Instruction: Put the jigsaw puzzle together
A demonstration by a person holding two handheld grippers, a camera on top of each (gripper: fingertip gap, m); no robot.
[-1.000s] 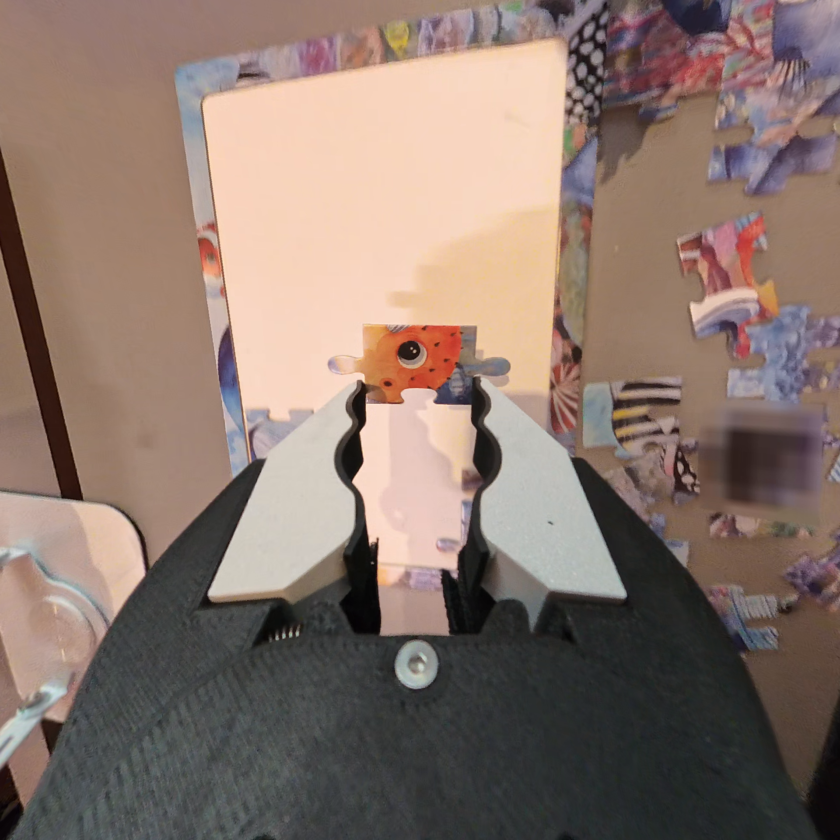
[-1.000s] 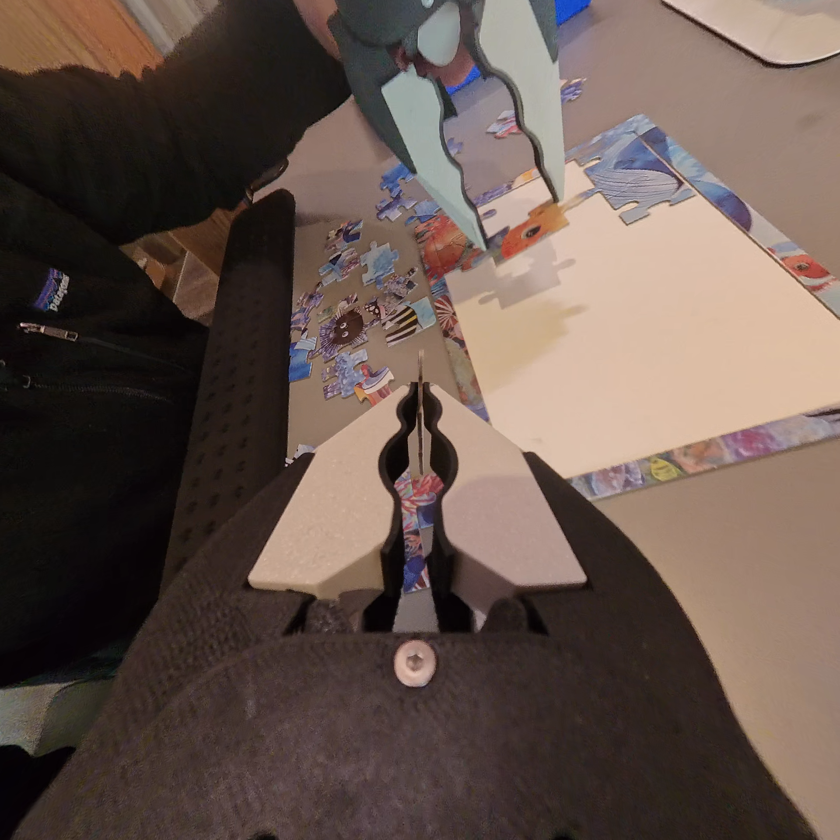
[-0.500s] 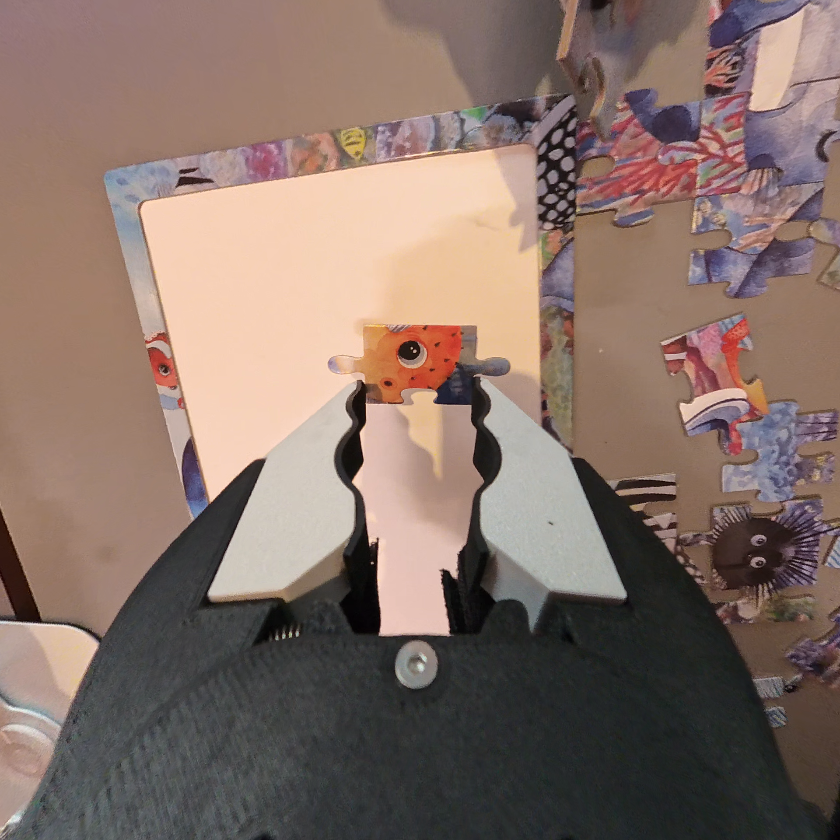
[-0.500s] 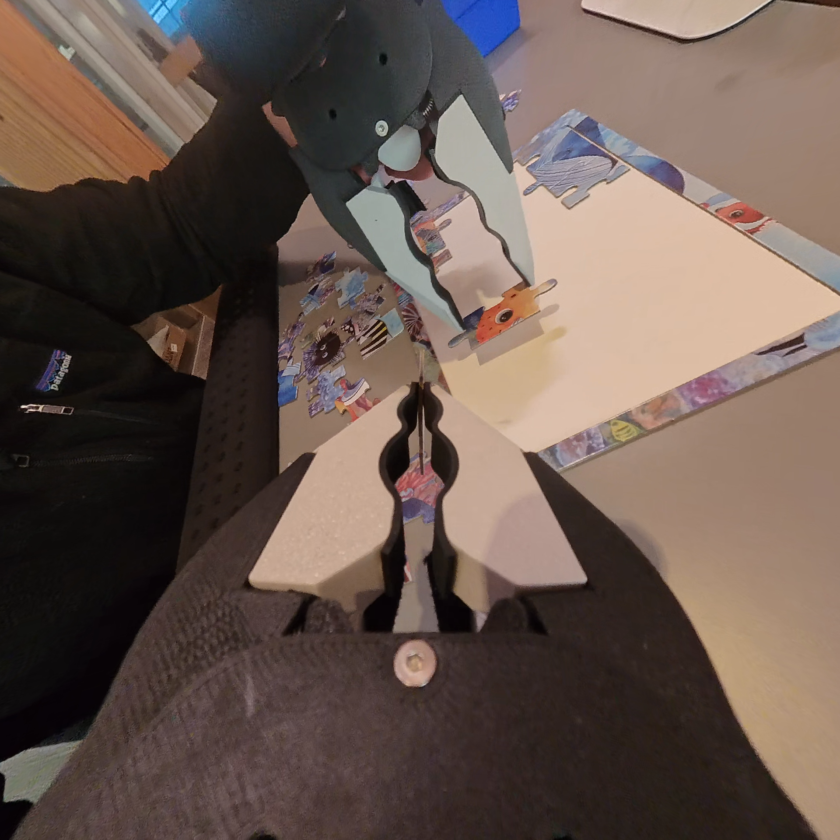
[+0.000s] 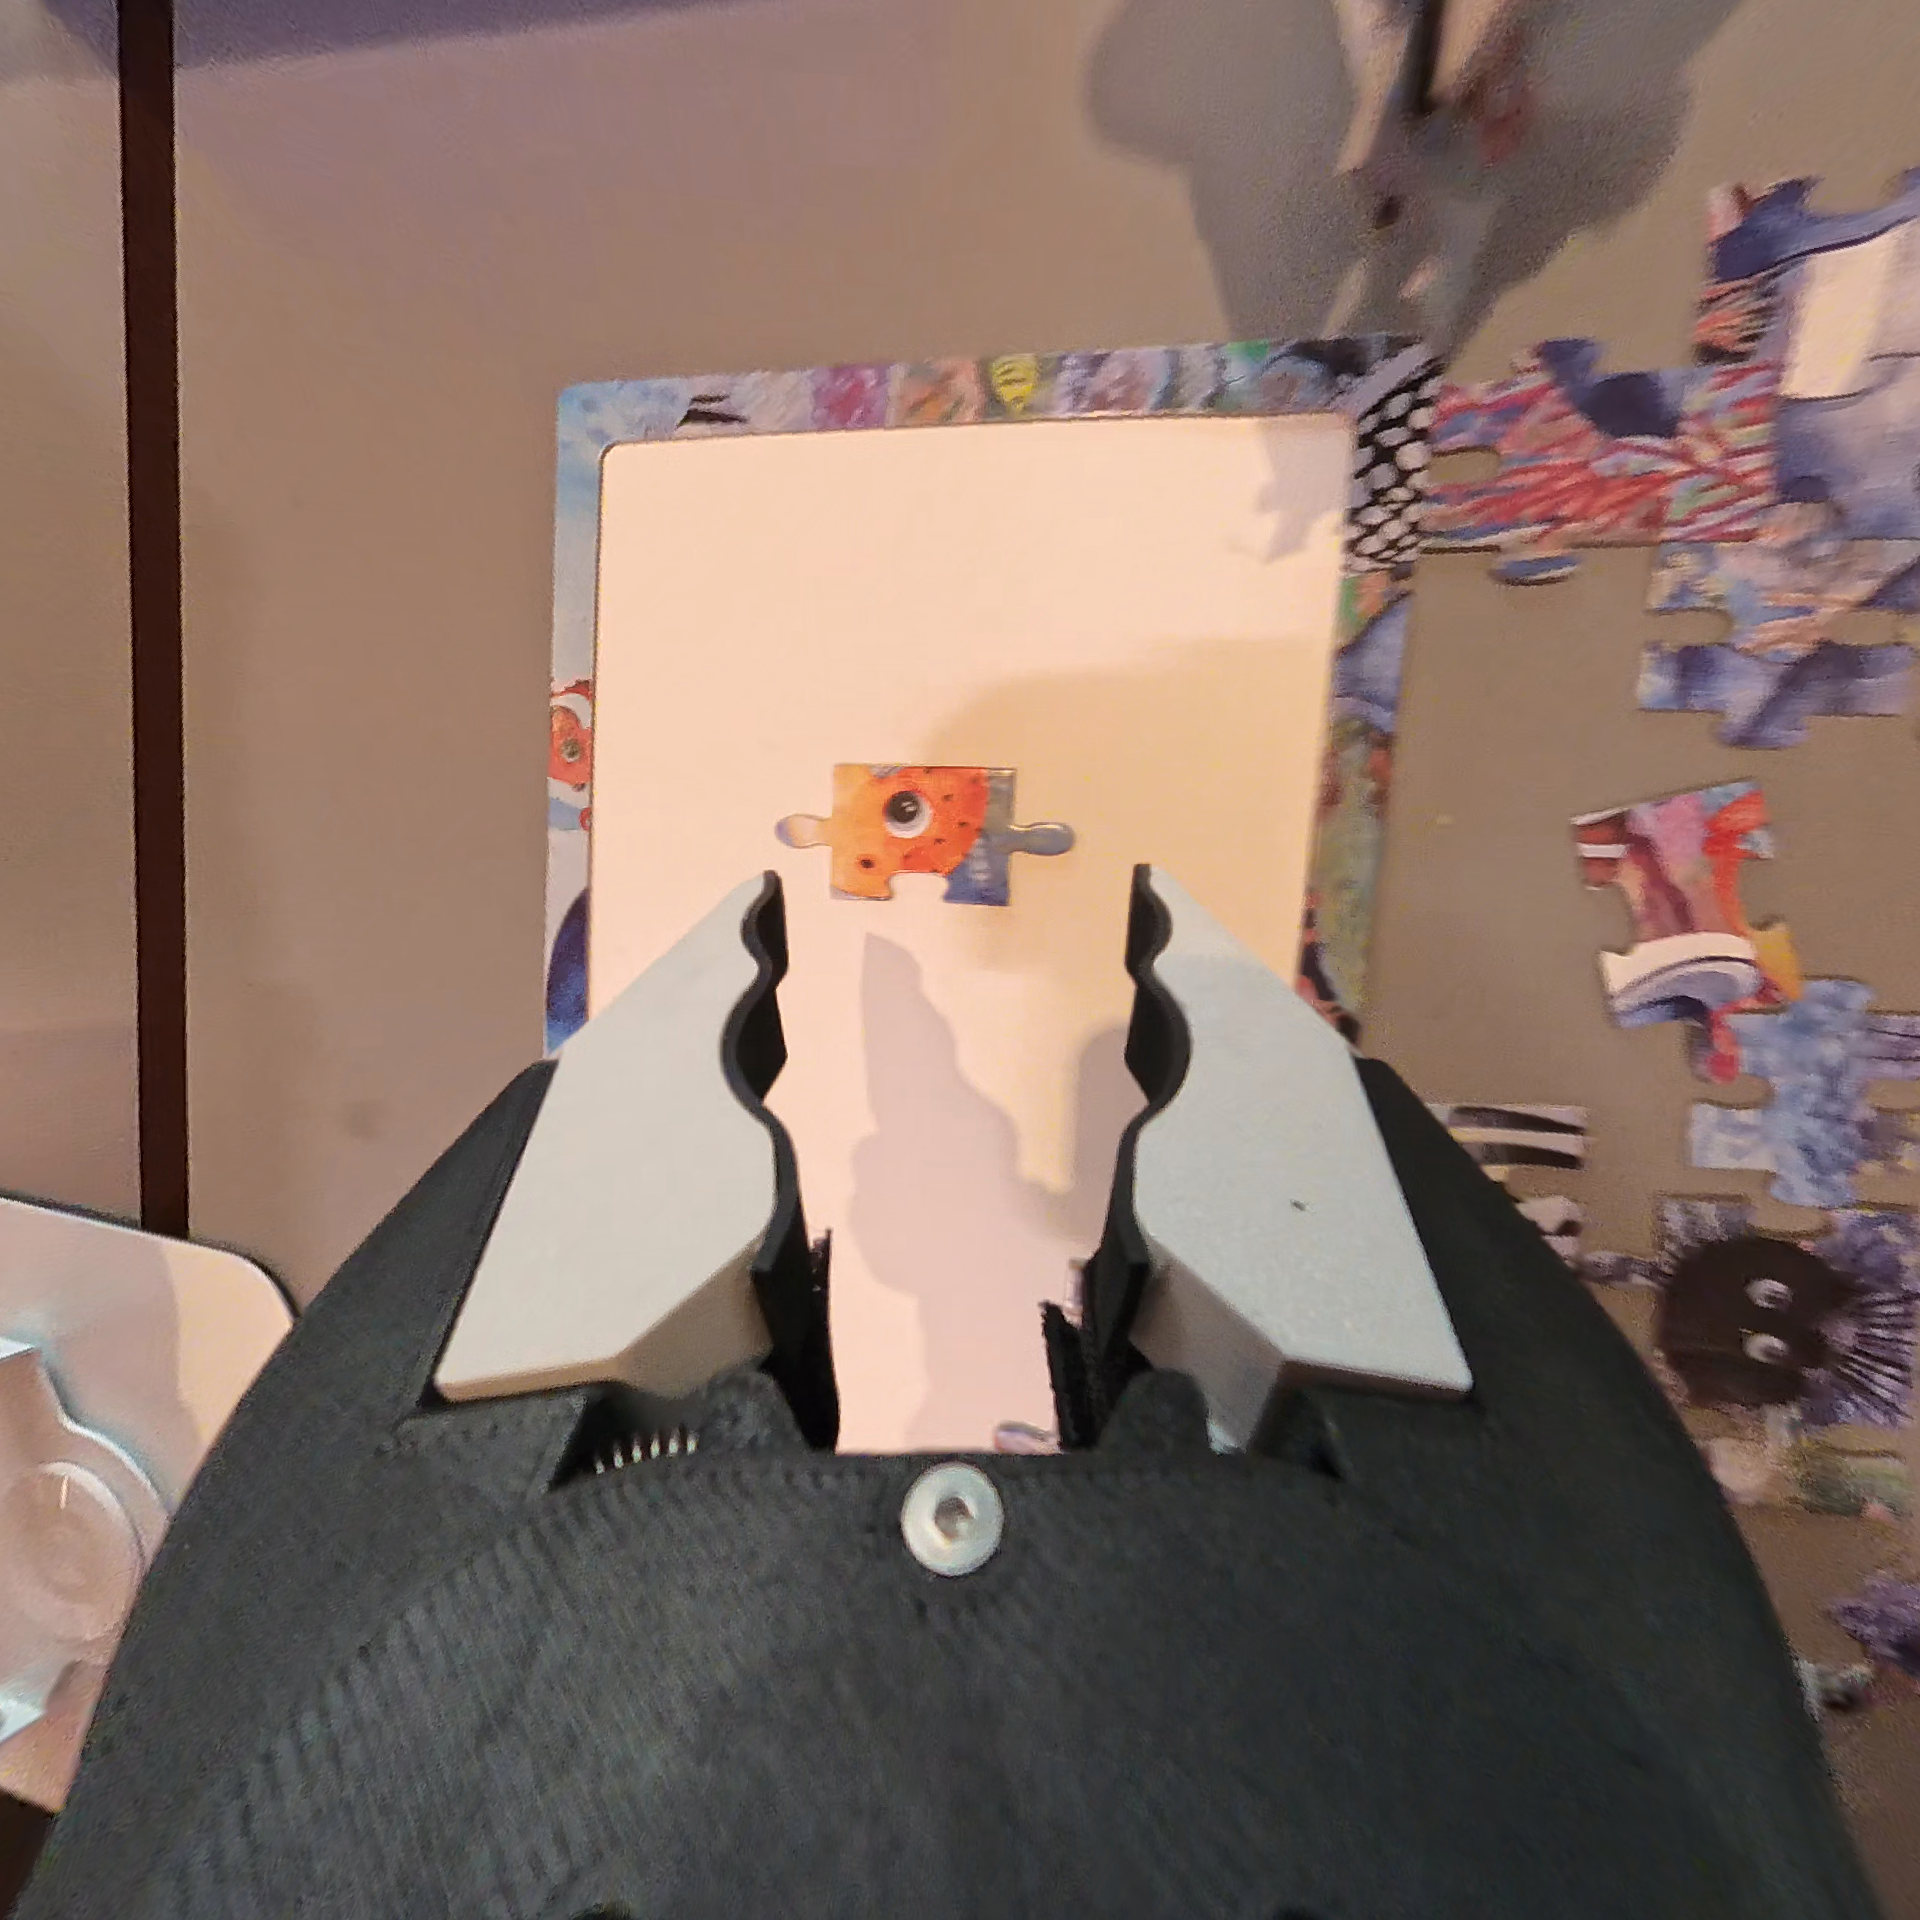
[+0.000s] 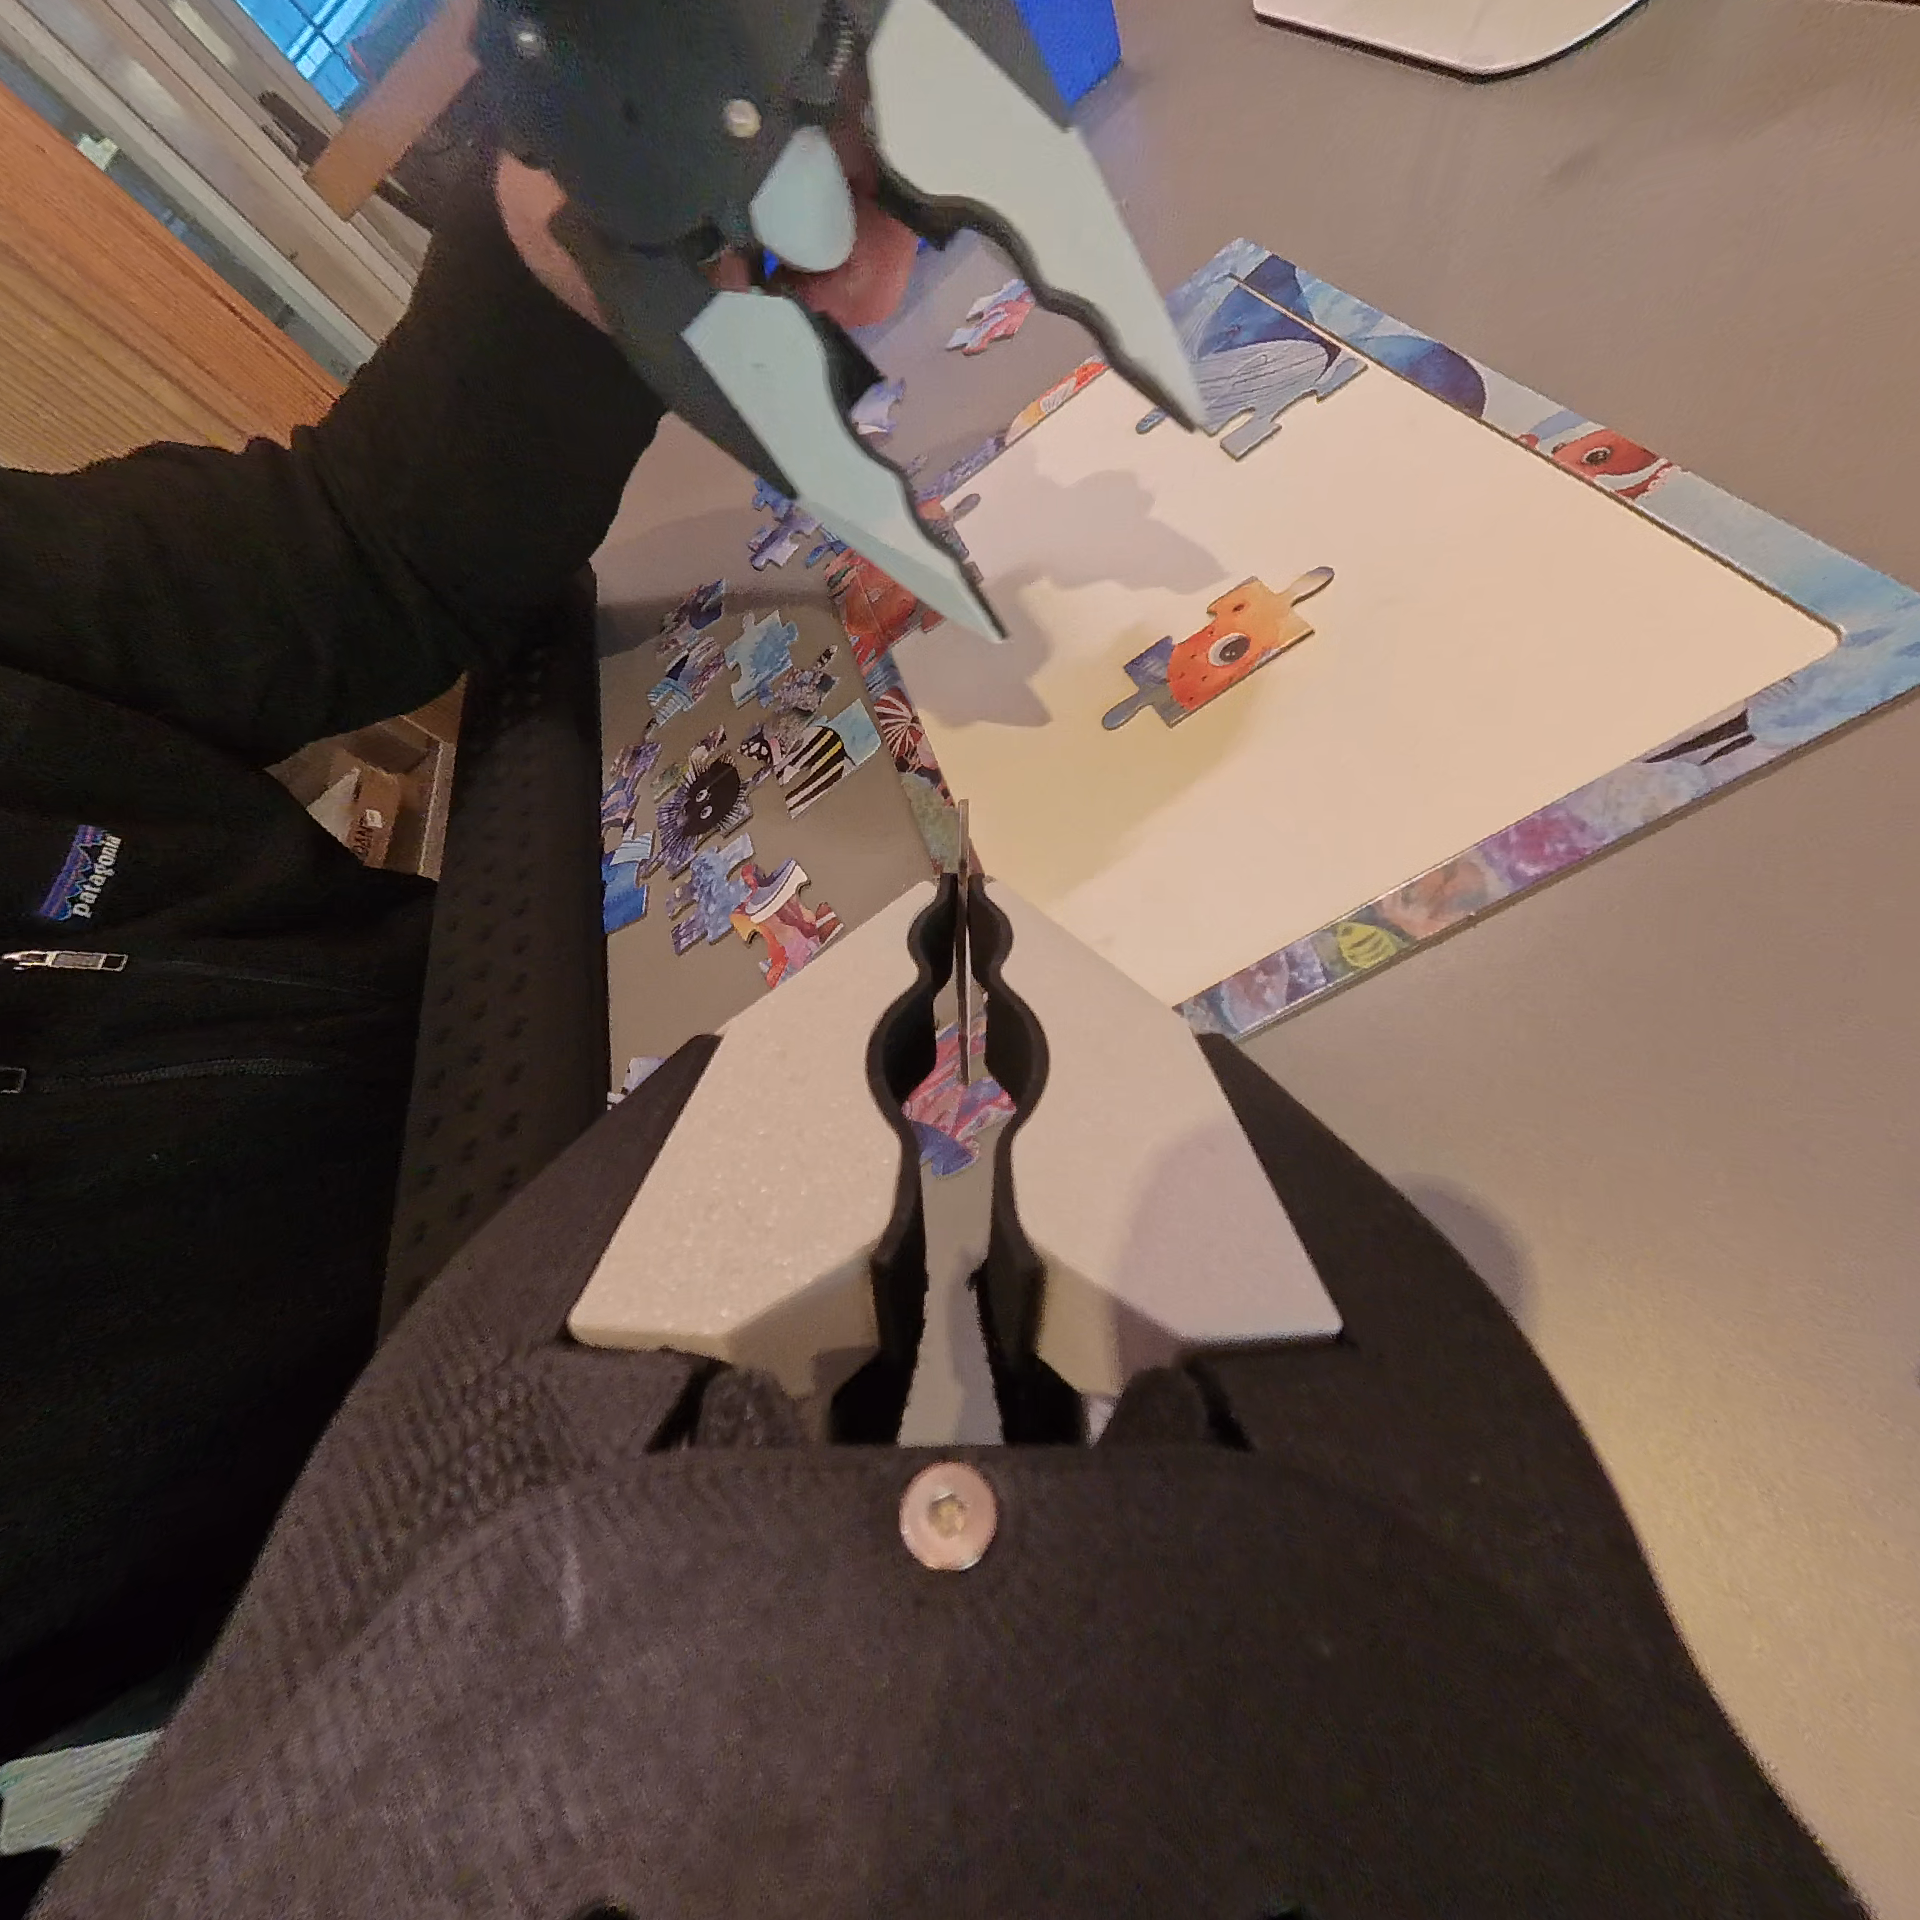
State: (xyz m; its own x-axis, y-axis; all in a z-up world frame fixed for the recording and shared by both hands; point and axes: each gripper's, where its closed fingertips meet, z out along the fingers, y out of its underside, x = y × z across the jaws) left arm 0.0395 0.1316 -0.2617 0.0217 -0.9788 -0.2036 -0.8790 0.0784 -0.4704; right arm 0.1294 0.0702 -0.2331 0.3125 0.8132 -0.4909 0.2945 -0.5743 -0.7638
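Grey-brown tabletop carries a rectangular puzzle tray with a cream floor and a printed sea-life border. On the cream floor, well apart from every border, lies a flat orange fish jigsaw piece with a round eye and knobs at both ends. The left gripper, grey fingers on a black body, hangs above it with its jaws spread wide and nothing between them; in the right wrist view its fingertips sit clear of the piece.

The right gripper is pinched tight on a thin puzzle piece held edge-on, its printed face too foreshortened to read.

Judged from this, the fish piece has been laid loose in the tray rather than fitted, since nothing adjoins it. One blue whale piece sits in the tray's far corner. The next move seems to be the right gripper's: bring its piece down flat, turn it to match, and seat it against a border or a neighbour without sliding the loose fish.

To the right of the tray, a scatter of loose coloured pieces covers the table, among them a black spiky urchin piece and a joined cluster touching the tray's far right corner. The open left gripper hangs over the tray and could crowd the right one's approach. A person's black sleeve shows behind it.
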